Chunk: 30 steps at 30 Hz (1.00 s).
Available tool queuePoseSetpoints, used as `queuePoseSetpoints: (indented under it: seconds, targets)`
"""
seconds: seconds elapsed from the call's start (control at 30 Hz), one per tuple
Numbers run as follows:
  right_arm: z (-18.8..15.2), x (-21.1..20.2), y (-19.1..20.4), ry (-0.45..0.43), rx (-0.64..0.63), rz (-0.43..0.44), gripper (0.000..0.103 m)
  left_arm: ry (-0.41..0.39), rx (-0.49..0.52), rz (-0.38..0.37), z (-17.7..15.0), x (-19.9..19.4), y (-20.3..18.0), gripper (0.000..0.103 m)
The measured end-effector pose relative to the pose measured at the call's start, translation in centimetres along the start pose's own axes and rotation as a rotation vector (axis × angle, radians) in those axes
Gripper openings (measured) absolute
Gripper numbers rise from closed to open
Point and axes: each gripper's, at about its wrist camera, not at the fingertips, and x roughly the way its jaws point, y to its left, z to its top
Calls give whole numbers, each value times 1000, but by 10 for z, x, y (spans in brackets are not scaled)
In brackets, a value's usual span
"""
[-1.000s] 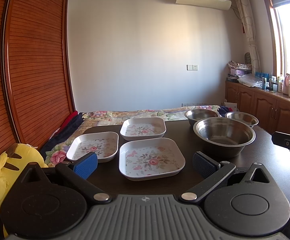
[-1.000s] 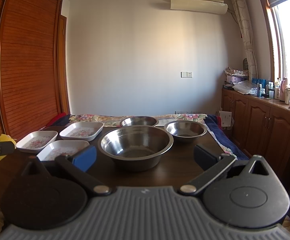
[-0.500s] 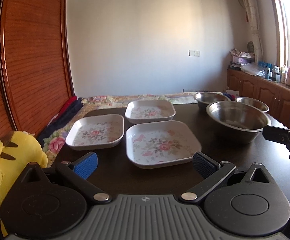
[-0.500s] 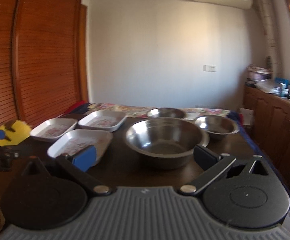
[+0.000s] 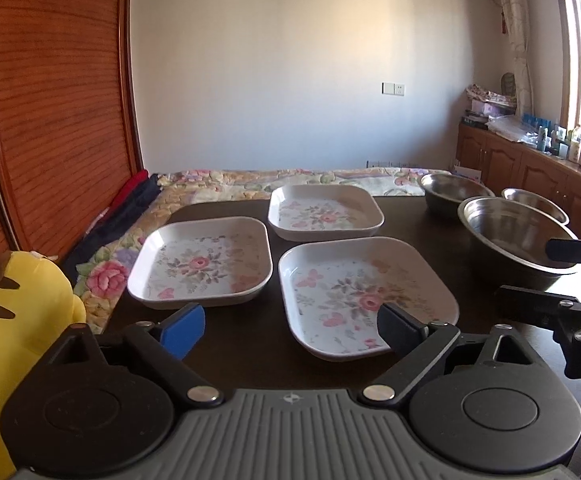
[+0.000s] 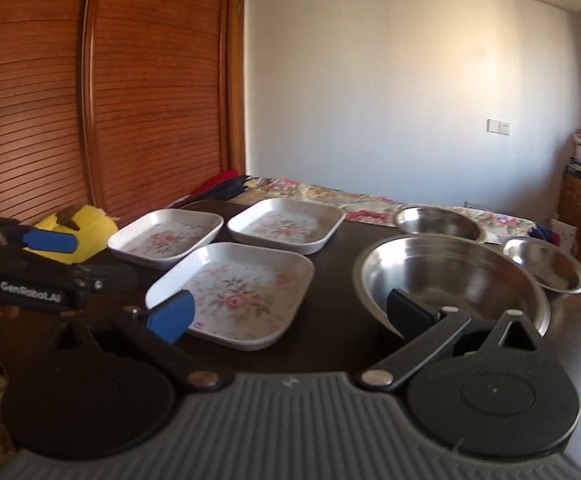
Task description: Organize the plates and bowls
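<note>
Three flowery plates and three shiny bowls sit on a dark table (image 5: 242, 344).

The left gripper (image 5: 290, 328) has its jaws wide and closing, holding nothing; the near plate (image 5: 364, 292) sits at 12 o'clock from it, its close rim partly between the tips. The left plate (image 5: 202, 264) is at 10 o'clock, the far plate (image 5: 326, 212) behind. The right gripper (image 6: 290, 308) is closing too, holding nothing, with the big bowl (image 6: 450, 280) at 1 o'clock and two small bowls (image 6: 436, 222) behind it. A yellow toy (image 5: 10, 320) sits at 9 o'clock.
</note>
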Motion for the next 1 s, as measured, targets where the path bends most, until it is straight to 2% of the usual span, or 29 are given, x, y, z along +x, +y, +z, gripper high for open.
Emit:
queuePoseSetpoints:
  seconds: [0.03, 0.27, 0.33, 0.5, 0.73, 1.0]
  targets:
    - [1, 5, 1, 12, -1, 12, 89, 9, 0, -3, 1, 5, 2, 92]
    - [-3, 34, 7, 81, 2, 72, 79, 45, -16, -37, 0, 30, 10, 76]
    - [-4, 40, 8, 96, 0, 70, 73, 54, -12, -48, 0, 36, 12, 70]
    - [-3, 52, 7, 114, 25, 57, 61, 61, -15, -84, 4, 47, 14, 63]
    - [-7, 65, 5, 135, 39, 14, 51, 85, -21, -119, 7, 64, 16, 51]
    - [-8, 74, 2, 155, 47, -3, 47, 106, -22, -141, 7, 75, 16, 43]
